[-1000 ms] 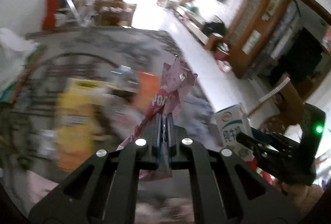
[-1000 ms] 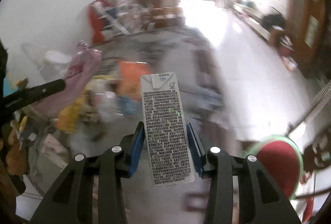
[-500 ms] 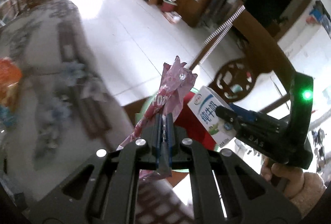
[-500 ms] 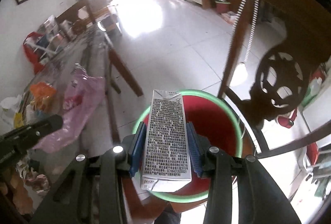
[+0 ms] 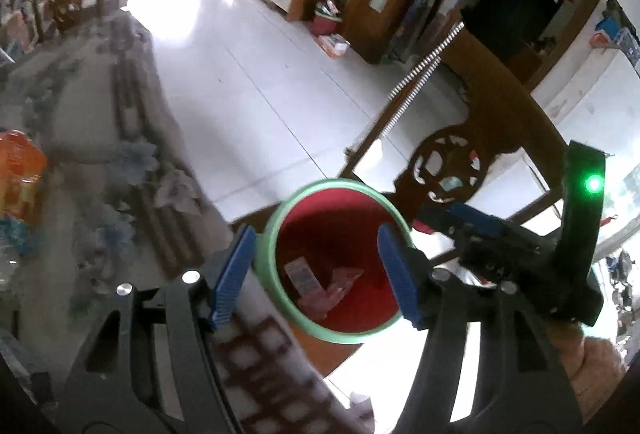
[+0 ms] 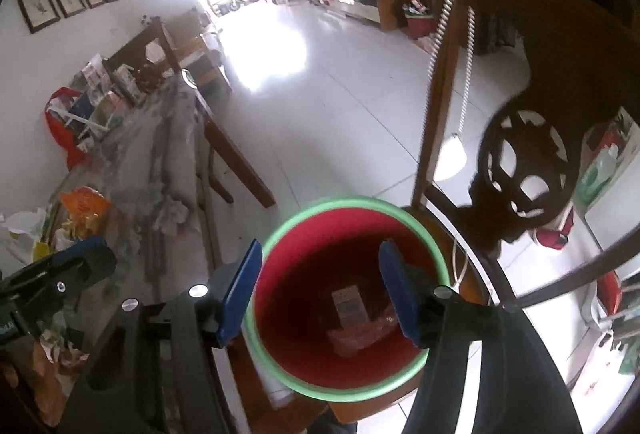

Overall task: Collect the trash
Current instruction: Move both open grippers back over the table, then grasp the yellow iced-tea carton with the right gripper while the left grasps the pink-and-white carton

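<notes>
Trash — one white milk carton (image 6: 350, 304) and one crumpled pink wrapper (image 5: 334, 290) — lies inside the red, green-rimmed bin (image 6: 280, 234); drop step done; left gripper (image 5: 320, 274) and right gripper (image 6: 320, 286) have just been opening, nothing between them; next, back to the cluttered table (image 6: 168, 137) for more.

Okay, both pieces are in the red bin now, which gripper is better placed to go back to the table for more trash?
Probably the left gripper. Both grippers are open and empty over the red bin, but the left one sits on the table side, nearer the orange packet; the right gripper is further towards the chair.
</notes>
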Demonstrator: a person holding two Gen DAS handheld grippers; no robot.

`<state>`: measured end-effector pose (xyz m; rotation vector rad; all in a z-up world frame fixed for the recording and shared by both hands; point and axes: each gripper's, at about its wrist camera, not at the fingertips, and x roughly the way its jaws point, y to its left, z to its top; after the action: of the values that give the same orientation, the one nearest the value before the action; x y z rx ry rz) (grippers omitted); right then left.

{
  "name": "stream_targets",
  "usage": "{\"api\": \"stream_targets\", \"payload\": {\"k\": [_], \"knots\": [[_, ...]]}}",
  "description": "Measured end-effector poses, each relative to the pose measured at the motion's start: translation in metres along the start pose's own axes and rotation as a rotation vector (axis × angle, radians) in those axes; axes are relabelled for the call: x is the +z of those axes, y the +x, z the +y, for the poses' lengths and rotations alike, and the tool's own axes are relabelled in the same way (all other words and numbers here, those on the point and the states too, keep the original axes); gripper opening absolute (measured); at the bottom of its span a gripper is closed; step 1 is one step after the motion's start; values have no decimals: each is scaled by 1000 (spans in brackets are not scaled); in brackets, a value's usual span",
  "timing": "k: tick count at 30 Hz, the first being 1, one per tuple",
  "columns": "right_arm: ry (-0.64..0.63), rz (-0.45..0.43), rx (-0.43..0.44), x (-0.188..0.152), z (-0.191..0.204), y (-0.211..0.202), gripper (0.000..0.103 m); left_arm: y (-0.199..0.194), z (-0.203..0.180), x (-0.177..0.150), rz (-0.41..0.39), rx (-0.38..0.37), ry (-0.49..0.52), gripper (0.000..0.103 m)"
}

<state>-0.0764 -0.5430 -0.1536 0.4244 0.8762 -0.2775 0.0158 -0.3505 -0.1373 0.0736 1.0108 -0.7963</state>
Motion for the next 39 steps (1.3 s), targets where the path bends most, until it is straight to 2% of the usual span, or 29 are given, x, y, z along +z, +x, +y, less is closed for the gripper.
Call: {"api": "stream_targets", "payload": {"k": [3,9,16,19,21,24,27,28,31,34,37,39], "knots": [[-31,-15,24,7,16,1,65,-21,15,-3,-47,45,-12,60],[-128,8,88,9,72,15,65,-63,58,-15,-119,148,-76,60],[-252,51,151,-5,157,30,67,-127,143,-51,-174,295,-226,61],[-286,60,165,-13,188,34,68,-157,186,-77,-177,335,-246,66],[-299,70,168,-21,212,37,69,-176,209,-93,-170,347,-197,74],[-323,92,185,-36,251,39,70,-201,241,-117,-101,333,-48,90],[-337,113,211,-53,284,40,73,-211,268,-139,8,328,117,95],[-340,117,219,-59,296,40,74,-209,279,-148,69,322,183,96],[-345,132,233,-75,324,42,74,-196,298,-171,188,320,309,96],[-337,140,243,-87,346,41,74,-171,307,-194,305,359,486,96],[-344,130,238,-93,362,36,79,-151,306,-210,364,373,636,96],[-347,122,231,-95,368,32,80,-148,306,-216,366,353,673,97]]}}
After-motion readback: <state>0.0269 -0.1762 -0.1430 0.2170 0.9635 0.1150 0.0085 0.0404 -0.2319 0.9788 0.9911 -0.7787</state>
